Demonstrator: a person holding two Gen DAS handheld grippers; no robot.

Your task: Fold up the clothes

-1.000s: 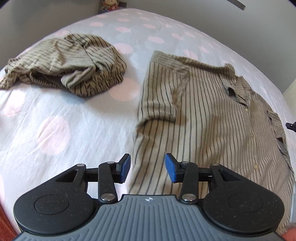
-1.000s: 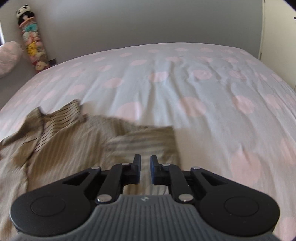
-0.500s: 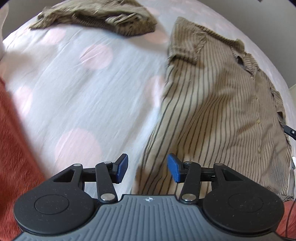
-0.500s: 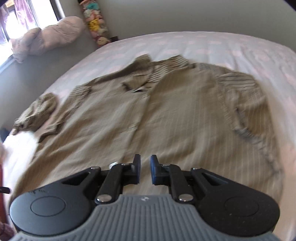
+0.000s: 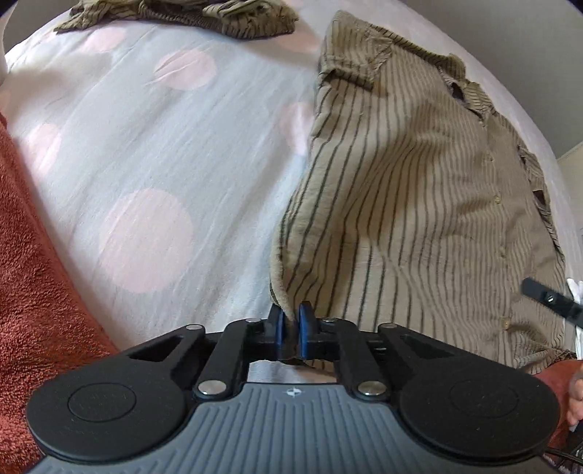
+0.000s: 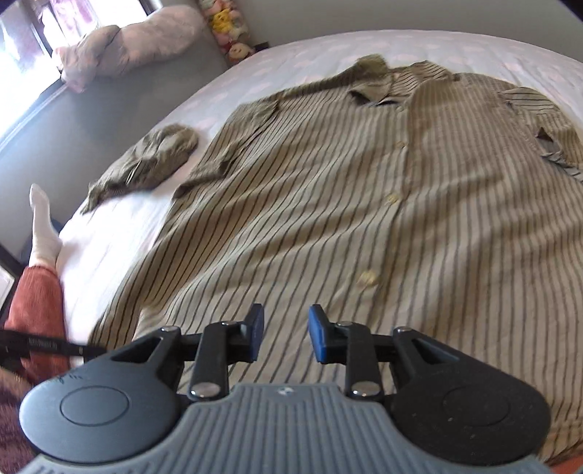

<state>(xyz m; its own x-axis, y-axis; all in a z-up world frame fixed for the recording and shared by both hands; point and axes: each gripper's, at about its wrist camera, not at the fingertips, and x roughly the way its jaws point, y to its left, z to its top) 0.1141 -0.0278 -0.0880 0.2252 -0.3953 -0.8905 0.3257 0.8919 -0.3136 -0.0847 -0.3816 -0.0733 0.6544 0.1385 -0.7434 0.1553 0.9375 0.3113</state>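
Observation:
A tan striped button shirt (image 5: 411,189) lies spread face up on the bed, collar far. It also fills the right wrist view (image 6: 346,204). My left gripper (image 5: 290,328) is shut on the shirt's near left hem corner, with cloth pinched between the blue pads. My right gripper (image 6: 285,337) is open and empty, just above the shirt's lower hem near the button line. A second crumpled striped garment (image 5: 189,14) lies at the far left of the bed, also in the right wrist view (image 6: 145,160).
The bed has a white sheet with pink dots (image 5: 145,153). The person's rust-red trouser leg (image 5: 32,277) and white sock (image 6: 42,226) are at the bed's left edge. A pink pillow (image 6: 127,47) and plush toys (image 6: 233,25) are by the wall.
My left gripper has moved down to the shirt's hem corner and shut on it. My right gripper has swung over the shirt's lower hem and opened.

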